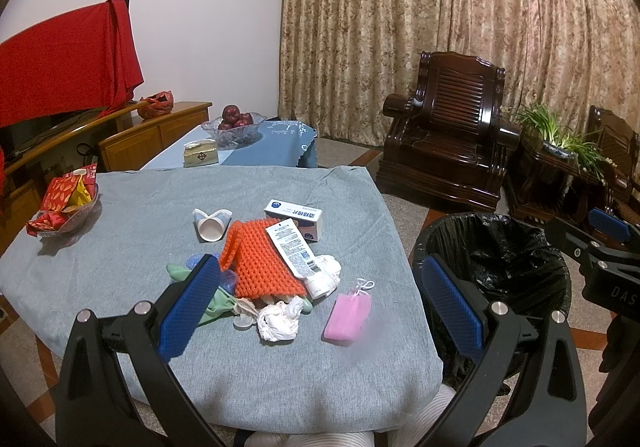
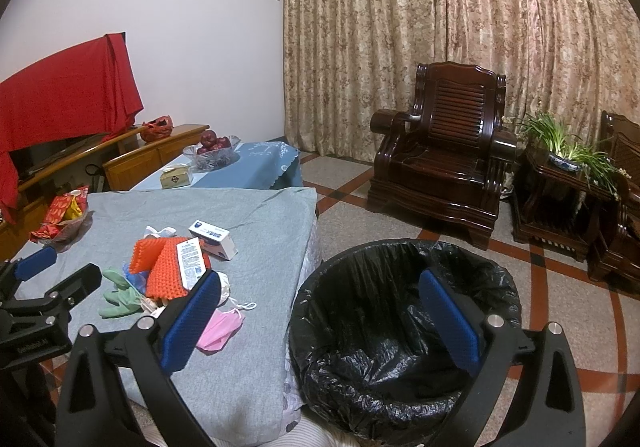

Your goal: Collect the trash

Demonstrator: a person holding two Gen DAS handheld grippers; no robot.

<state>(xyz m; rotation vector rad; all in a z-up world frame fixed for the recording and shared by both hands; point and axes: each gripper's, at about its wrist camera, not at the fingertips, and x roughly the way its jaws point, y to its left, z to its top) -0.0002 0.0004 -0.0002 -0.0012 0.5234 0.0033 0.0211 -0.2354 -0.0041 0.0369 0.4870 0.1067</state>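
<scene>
- Both grippers were spread wide and held nothing: left gripper hung over the trash pile, right gripper over the bin.
- Pile lay mid-table on the grey cloth: orange mesh, tube, pink mask, crumpled tissue, box.
- Bin, black-lined, stood on the floor just right of the table.

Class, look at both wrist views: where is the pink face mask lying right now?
The pink face mask lies on the grey tablecloth, at the pile's near right edge, beside the crumpled white tissue and nearest the black-lined bin.
</scene>
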